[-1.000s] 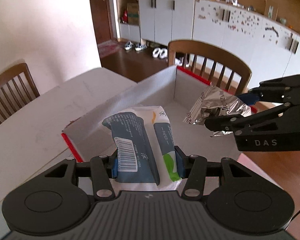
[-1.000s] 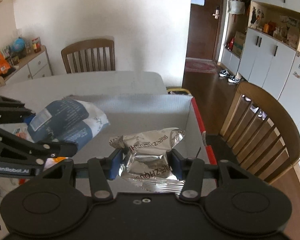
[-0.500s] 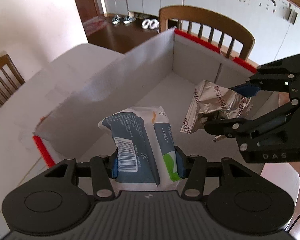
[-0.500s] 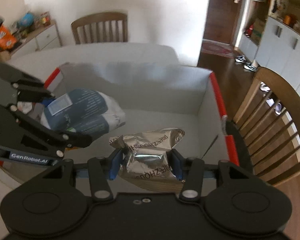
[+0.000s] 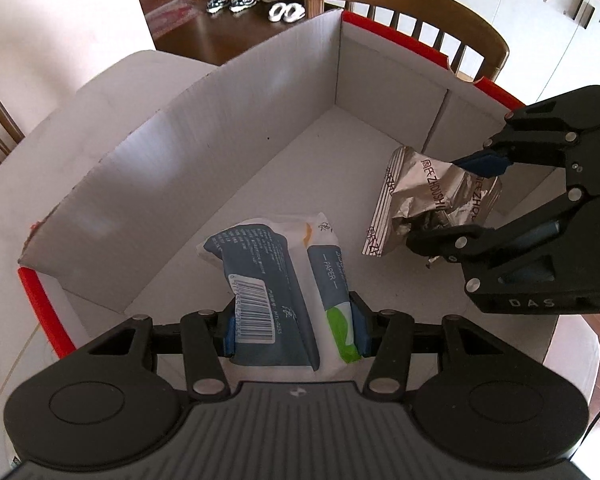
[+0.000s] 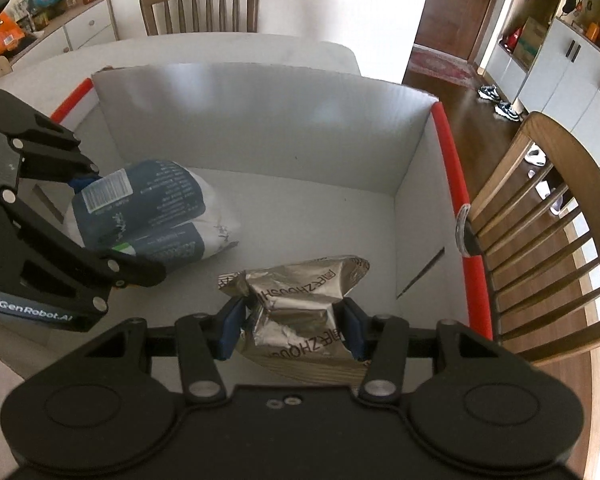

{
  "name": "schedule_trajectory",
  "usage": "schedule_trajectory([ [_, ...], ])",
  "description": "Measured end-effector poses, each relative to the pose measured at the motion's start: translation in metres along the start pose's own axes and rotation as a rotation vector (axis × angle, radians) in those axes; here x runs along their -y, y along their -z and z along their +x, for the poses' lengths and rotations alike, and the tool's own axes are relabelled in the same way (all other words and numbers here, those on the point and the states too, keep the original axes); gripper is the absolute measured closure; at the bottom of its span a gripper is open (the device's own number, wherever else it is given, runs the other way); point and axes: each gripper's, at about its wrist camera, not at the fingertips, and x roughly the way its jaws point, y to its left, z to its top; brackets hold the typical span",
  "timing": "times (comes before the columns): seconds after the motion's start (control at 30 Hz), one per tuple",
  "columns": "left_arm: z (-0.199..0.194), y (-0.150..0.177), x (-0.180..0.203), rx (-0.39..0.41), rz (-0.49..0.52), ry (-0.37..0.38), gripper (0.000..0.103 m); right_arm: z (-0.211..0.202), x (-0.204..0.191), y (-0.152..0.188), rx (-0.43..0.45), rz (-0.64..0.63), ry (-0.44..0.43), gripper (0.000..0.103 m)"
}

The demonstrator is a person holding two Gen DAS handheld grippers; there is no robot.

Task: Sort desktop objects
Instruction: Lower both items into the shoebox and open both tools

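Foil pouch [image 6: 300, 312] clamped in right jaws | tissue pack [image 5: 284, 292] clamped in left jaws | pack's base hidden

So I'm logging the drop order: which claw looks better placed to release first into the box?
Probably left: its blue-and-white tissue pack hangs nearer the white cardboard box's floor than the crinkled silver foil packet.

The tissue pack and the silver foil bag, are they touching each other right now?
Apart. The left wrist view shows bare box floor between the tissue pack and the silver foil bag.
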Motion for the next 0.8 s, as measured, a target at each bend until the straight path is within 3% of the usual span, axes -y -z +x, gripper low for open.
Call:
schedule_trajectory([
  [0.43, 0.012, 0.001, -0.005, -0.079, -0.013, 0.045, 0.052, 0.009, -0.001, 0.004, -0.037, 0.001, -0.006, 0.051],
  [0.57, 0.006, 0.005, -0.008, -0.065, -0.022, 0.056, 0.045, 0.005, -0.001, 0.006, -0.026, 0.001, -0.012, 0.039],
  [0.8, -0.01, 0.009, -0.011, -0.028, -0.026, 0.07, 0.037, -0.007, 0.003, 0.005, -0.003, 0.009, -0.023, 0.036],
])
